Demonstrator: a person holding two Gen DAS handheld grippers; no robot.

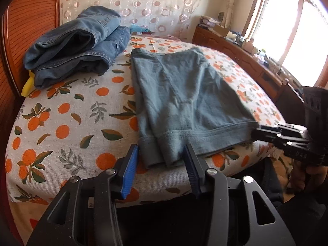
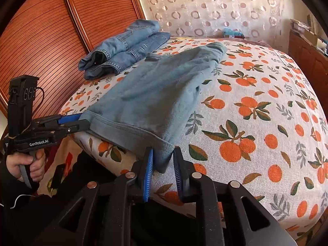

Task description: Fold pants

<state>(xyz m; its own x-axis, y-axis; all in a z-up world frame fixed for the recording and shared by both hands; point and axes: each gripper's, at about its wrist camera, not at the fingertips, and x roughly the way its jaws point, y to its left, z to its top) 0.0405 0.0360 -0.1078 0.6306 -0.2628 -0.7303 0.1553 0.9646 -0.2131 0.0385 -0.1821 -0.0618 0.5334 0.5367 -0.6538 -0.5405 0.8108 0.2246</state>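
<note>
The grey-green pants [image 1: 184, 102] lie folded on the bed [image 1: 61, 123], their hem at the near edge. The left gripper [image 1: 162, 164] has its fingers [image 1: 129, 170] spread to either side of the hem's left corner, not closed on it. The right gripper [image 2: 163, 170] likewise stands with fingers [image 2: 147, 176] apart around the opposite corner, cloth hanging between them. Beyond the fingers, to the left, a stack of folded jeans [image 1: 75, 41] rests near the wooden wardrobe [image 2: 51, 41]. A patterned curtain [image 1: 127, 2] hangs behind the bed.

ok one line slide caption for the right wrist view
Right gripper open around the hem corner of grey-blue pants on an orange-print bedspread, left gripper at the opposite corner.
</note>
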